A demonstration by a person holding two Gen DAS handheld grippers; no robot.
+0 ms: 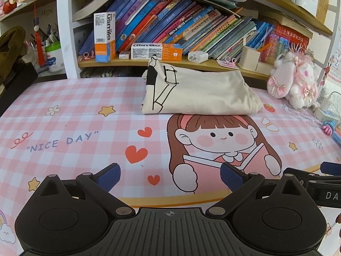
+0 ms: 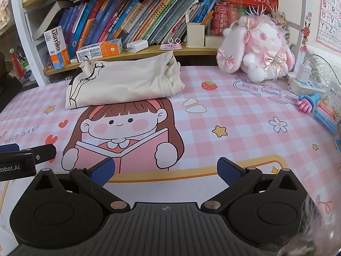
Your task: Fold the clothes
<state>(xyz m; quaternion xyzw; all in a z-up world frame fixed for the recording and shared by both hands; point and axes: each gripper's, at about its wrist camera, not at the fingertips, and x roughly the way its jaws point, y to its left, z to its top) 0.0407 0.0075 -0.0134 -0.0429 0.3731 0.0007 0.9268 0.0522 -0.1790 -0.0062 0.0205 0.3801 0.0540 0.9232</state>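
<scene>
A cream garment (image 1: 198, 91) with a black line drawing lies folded into a compact bundle at the far side of the desk, just below the bookshelf; the right wrist view shows the same garment (image 2: 121, 81) at upper left. My left gripper (image 1: 170, 176) hovers low over the pink checked desk mat (image 1: 74, 128), well short of the garment, open with nothing between its blue pads (image 1: 109, 176). My right gripper (image 2: 166, 170) is likewise open and empty, near the front of the mat (image 2: 234, 117). Each gripper appears at the edge of the other's view.
A bookshelf (image 1: 170, 64) with books and toothpaste boxes (image 1: 156, 51) runs behind the garment. A pink plush rabbit (image 2: 260, 49), a power strip with charger (image 2: 304, 81) and a pink hand-shaped toy (image 2: 307, 102) crowd the right edge. A dark olive item (image 1: 10, 49) sits at far left.
</scene>
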